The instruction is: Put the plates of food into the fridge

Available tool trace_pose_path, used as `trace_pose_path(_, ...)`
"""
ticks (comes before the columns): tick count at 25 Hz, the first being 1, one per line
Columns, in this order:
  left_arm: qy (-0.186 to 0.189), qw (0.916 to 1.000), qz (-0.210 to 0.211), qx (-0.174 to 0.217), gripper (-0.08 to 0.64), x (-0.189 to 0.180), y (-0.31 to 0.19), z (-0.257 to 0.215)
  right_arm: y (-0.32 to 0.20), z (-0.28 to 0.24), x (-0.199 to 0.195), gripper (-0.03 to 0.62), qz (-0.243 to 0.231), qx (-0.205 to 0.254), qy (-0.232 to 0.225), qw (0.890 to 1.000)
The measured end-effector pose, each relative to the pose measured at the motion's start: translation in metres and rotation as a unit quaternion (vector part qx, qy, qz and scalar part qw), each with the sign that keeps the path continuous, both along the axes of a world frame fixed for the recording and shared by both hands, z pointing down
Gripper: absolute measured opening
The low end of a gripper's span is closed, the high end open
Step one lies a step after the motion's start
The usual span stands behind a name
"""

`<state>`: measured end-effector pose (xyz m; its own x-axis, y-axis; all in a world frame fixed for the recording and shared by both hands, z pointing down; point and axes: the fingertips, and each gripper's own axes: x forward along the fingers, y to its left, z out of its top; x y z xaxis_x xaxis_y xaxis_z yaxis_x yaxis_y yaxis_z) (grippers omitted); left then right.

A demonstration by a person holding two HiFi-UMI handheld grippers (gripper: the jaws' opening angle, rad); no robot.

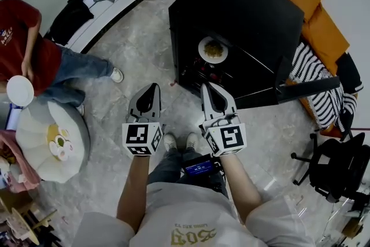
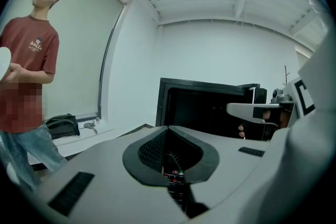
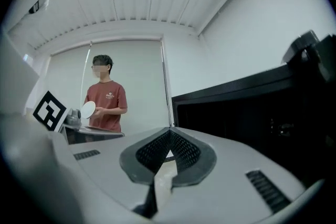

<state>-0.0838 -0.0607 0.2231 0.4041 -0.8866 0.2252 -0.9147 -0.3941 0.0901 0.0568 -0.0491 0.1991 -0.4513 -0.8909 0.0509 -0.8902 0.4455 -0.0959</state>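
A small black fridge (image 1: 243,14) stands on the floor ahead with its door (image 1: 306,88) swung open to the right. Inside it sits a white plate of yellowish food (image 1: 213,49). My left gripper (image 1: 151,91) and right gripper (image 1: 208,89) are held side by side just short of the fridge front, both shut with nothing between the jaws. The left gripper view looks over the shut left gripper (image 2: 168,129) at the dark fridge (image 2: 210,110). Past the shut right gripper (image 3: 169,132) the fridge (image 3: 262,113) fills the right side. A person in a red shirt holds an empty white plate (image 1: 20,91) at the left.
That person (image 3: 105,102) stands by the window. A flower-shaped cushion (image 1: 52,136) sits at the left, a black bag (image 1: 69,17) near the wall. An orange sofa (image 1: 306,3) with a striped cloth (image 1: 315,78) lies behind the fridge; an office chair (image 1: 335,165) is at the right.
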Motion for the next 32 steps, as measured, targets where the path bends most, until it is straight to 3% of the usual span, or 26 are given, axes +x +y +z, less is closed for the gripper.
trace_pose_path(12, -0.012, 0.998, -0.048, 0.04, 0.006, -0.034, 0.012, -0.047, -0.003, -0.036, -0.024, 0.009, -0.013, 0.003, 0.014, 1.0)
trace_pose_path(23, -0.017, 0.9962, -0.059, 0.063, 0.006, -0.052, 0.021, -0.071, 0.009, -0.05, -0.04, 0.008, -0.02, 0.001, 0.028, 0.999)
trace_pose_path(32, 0.005, 0.9955, -0.06, 0.073, 0.006, -0.057, 0.02, -0.082, 0.002, -0.065, -0.044, 0.009, -0.018, 0.015, 0.035, 0.999)
